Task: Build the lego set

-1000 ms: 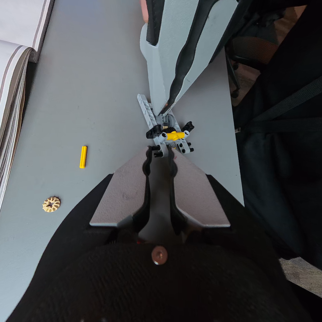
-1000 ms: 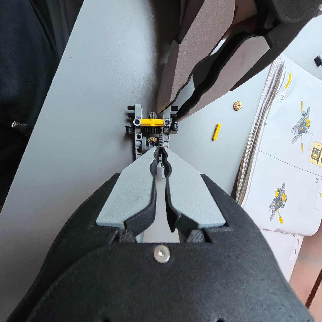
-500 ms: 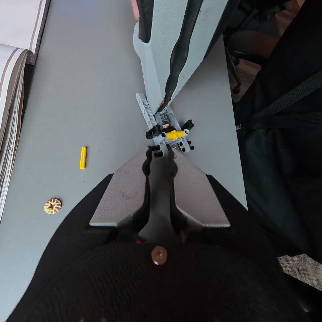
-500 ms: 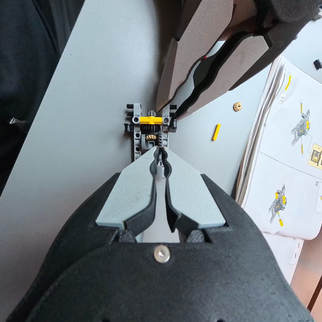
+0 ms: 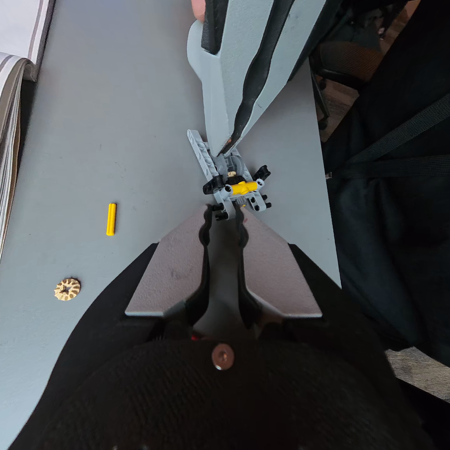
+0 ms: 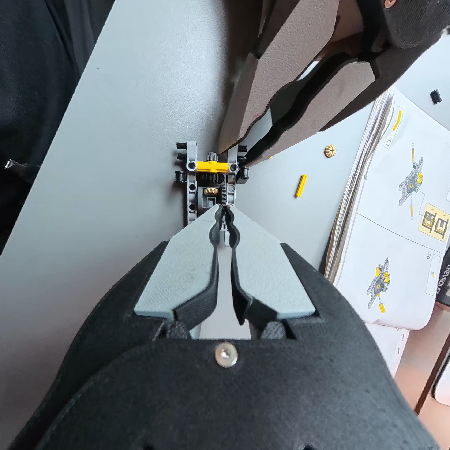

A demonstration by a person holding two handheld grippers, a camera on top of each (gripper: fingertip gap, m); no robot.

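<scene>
A small grey Lego assembly (image 5: 233,187) with a yellow cross-piece, black pins and gears lies on the grey table (image 5: 121,121) near its edge. It also shows in the right wrist view (image 6: 211,180). My left gripper (image 5: 222,209) has its jaws narrowly apart, clasping the near end of one beam and its black pins. My right gripper (image 6: 224,207) is shut on the opposite end of the assembly. Each gripper shows in the other's view: the right (image 5: 226,152) and the left (image 6: 232,158).
A loose yellow axle (image 5: 111,219) and a tan bevel gear (image 5: 67,289) lie on the table, also seen in the right wrist view (image 6: 300,185) (image 6: 330,151). An open instruction booklet (image 6: 401,219) lies beyond them. A small black part (image 6: 435,96) sits farther off. Left tips to right tips: about 4 cm.
Both grippers stay on the assembly with the same finger gaps. The assembly has shifted only slightly; the loose parts have not moved.
</scene>
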